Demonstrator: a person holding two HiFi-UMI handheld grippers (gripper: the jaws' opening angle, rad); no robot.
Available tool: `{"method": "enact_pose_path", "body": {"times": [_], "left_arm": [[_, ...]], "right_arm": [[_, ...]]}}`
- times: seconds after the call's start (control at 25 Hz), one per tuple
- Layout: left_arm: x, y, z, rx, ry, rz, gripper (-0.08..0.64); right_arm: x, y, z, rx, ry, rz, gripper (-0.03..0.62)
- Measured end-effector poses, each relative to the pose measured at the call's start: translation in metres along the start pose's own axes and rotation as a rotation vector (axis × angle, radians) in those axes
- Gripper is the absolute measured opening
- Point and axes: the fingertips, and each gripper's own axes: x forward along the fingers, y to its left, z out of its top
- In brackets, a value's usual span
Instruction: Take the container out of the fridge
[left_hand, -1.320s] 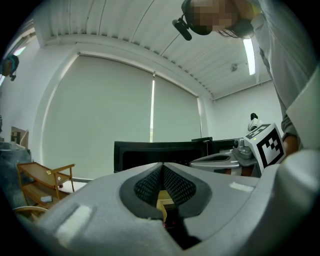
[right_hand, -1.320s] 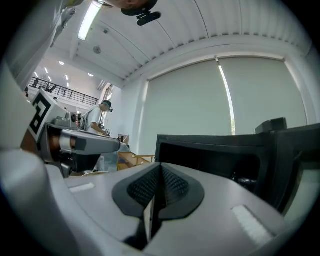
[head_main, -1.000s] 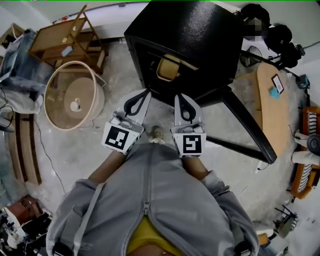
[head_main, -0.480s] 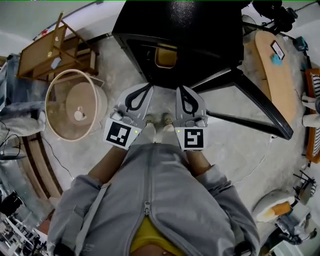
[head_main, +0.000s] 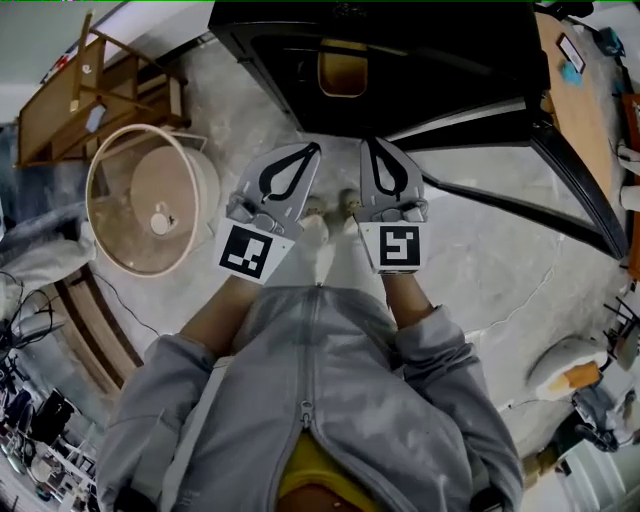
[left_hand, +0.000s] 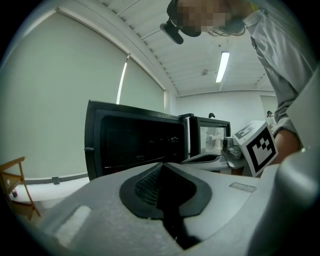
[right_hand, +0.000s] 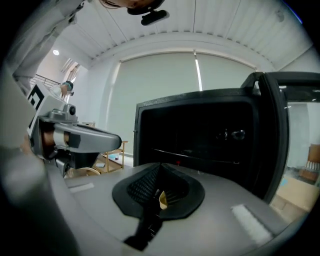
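Grippers closed and empty: left gripper (head_main: 311, 150), right gripper (head_main: 372, 145). Yellow container (head_main: 340, 68) sits inside the open fridge (head_main: 450, 50), upper centre. Risk: jaws left closed would likely shove it deeper rather than grasp it.

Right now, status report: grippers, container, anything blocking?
Left gripper and right gripper shut, short of the fridge. Yellow container inside, untouched. Door open, nothing blocking.

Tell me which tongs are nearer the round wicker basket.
Left. The left tongs hang just right of the basket; the right tongs are farther right, beyond them.
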Motion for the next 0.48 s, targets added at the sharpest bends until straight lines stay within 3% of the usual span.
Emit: {"method": "enact_pose_path", "body": {"times": [0.48], "left_arm": [[0.016, 0.037, -0.067, -0.06, 0.012, 0.007, 0.006]], "right_arm": [[0.058, 0.0, -0.09, -0.06, 0.148, 0.034, 0.032]]}}
